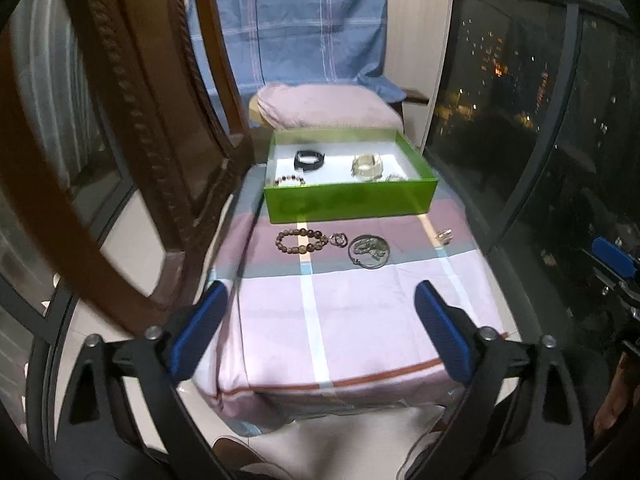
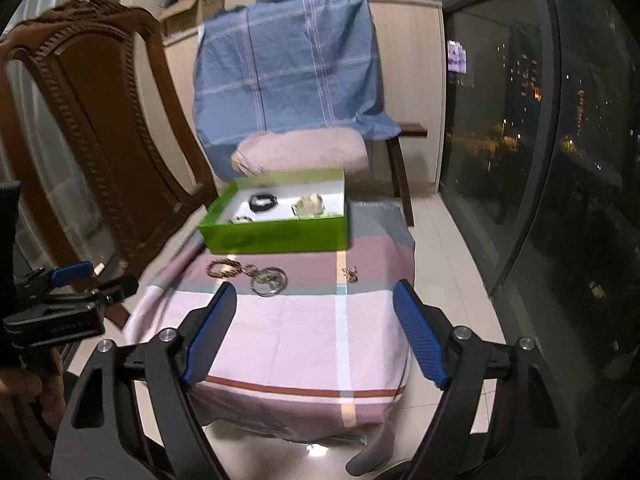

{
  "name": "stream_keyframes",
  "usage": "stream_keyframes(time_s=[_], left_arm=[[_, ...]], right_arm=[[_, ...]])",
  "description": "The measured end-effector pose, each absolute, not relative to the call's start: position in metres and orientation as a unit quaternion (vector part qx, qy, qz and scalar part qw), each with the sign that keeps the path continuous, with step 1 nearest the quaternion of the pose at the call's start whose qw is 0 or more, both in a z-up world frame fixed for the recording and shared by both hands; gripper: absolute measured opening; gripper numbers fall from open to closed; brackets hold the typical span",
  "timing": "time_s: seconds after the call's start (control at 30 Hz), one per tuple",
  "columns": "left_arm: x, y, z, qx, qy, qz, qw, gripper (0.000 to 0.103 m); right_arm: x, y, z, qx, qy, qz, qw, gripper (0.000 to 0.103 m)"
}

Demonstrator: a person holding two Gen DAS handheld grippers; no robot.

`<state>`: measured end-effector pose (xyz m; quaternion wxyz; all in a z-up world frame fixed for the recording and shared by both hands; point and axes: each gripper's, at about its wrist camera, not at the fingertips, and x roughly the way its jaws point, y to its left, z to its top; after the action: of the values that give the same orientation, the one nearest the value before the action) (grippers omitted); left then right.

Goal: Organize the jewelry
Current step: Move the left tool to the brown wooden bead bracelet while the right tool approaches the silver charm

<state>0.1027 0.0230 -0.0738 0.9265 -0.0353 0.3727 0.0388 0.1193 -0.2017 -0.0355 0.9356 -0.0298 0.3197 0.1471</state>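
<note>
Approach step: both tools, left [image 1: 320,320] and right [image 2: 316,320], wide and empty at lower frame; beaded bracelet [image 1: 301,240] lies mid-frame on the desk [image 1: 360,320] before the green box [image 1: 352,196], likely needing descent onto it.

To my left stands a carved wooden chair [image 2: 100,128]. Ahead, a blue checked cloth [image 1: 296,20] drapes over another seat, with a pink cushion [image 1: 328,106] below it. Cardboard boxes [image 2: 196,4] sit behind, and dark windows [image 2: 520,128] show city lights.
</note>
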Motion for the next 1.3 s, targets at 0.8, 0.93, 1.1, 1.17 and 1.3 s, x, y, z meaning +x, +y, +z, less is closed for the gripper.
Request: stream_keyframes(time_s=[0.8, 0.93, 1.1, 1.17, 1.3], left_arm=[[0.279, 0.029, -0.204, 0.043, 0.498, -0.011, 0.866, 0.046], [0.286, 0.031, -0.212, 0.044, 0.497, -0.008, 0.867, 0.045], [0.292, 0.037, -0.212, 0.039, 0.494, 0.0, 0.869, 0.034], [0.293, 0.043, -0.211, 0.036, 0.491, 0.006, 0.87, 0.023], [0.293, 0.056, -0.21, 0.019, 0.489, 0.004, 0.872, 0.009]], right_arm=[[0.29, -0.182, -0.175, -0.055, 0.441, 0.133, 0.886, 0.042], [0.301, -0.179, -0.18, -0.064, 0.444, 0.128, 0.885, 0.038], [0.312, -0.175, -0.191, -0.068, 0.462, 0.13, 0.875, 0.016], [0.314, -0.173, -0.195, -0.066, 0.468, 0.133, 0.871, 0.013], [0.312, -0.172, -0.192, -0.06, 0.467, 0.137, 0.872, 0.013]])
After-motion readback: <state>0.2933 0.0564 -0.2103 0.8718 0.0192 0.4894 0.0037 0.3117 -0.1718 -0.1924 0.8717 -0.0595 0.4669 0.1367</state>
